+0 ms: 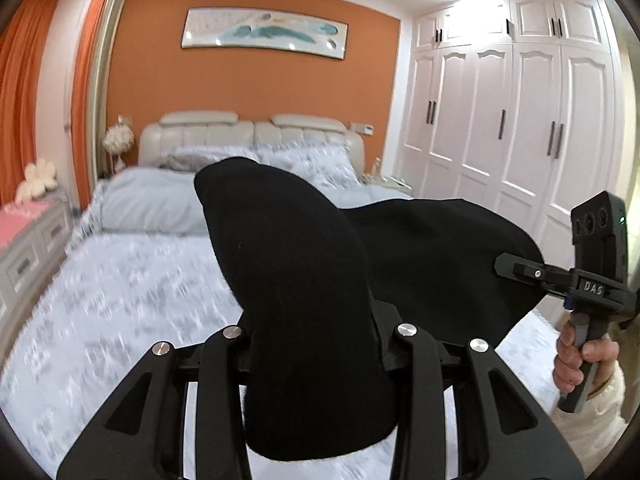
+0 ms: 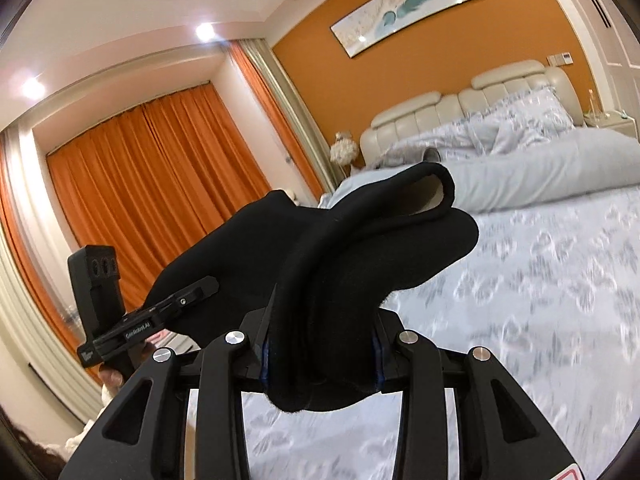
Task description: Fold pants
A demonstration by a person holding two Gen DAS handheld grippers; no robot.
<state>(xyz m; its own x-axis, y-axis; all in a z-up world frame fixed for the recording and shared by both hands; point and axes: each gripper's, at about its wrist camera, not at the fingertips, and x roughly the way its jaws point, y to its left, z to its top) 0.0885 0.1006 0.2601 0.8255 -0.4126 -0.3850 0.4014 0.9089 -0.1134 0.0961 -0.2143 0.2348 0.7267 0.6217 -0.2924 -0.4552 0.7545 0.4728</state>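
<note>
The black pants (image 1: 304, 280) hang in the air above the bed, stretched between both grippers. My left gripper (image 1: 316, 344) is shut on one bunched end of the pants, which bulges up over the jaws and hides the fingertips. My right gripper (image 1: 516, 270) shows at the right of the left wrist view, shut on the other end. In the right wrist view the right gripper (image 2: 320, 356) is shut on the black pants (image 2: 360, 248), and the left gripper (image 2: 200, 290) grips the cloth at the left.
A bed (image 1: 120, 288) with a pale floral blue-grey cover lies below, pillows (image 1: 304, 156) and a cream headboard (image 1: 200, 136) at its far end. White wardrobe doors (image 1: 520, 120) stand to the right. A grey dresser (image 1: 28, 248) and orange curtains (image 2: 140, 168) are to the left.
</note>
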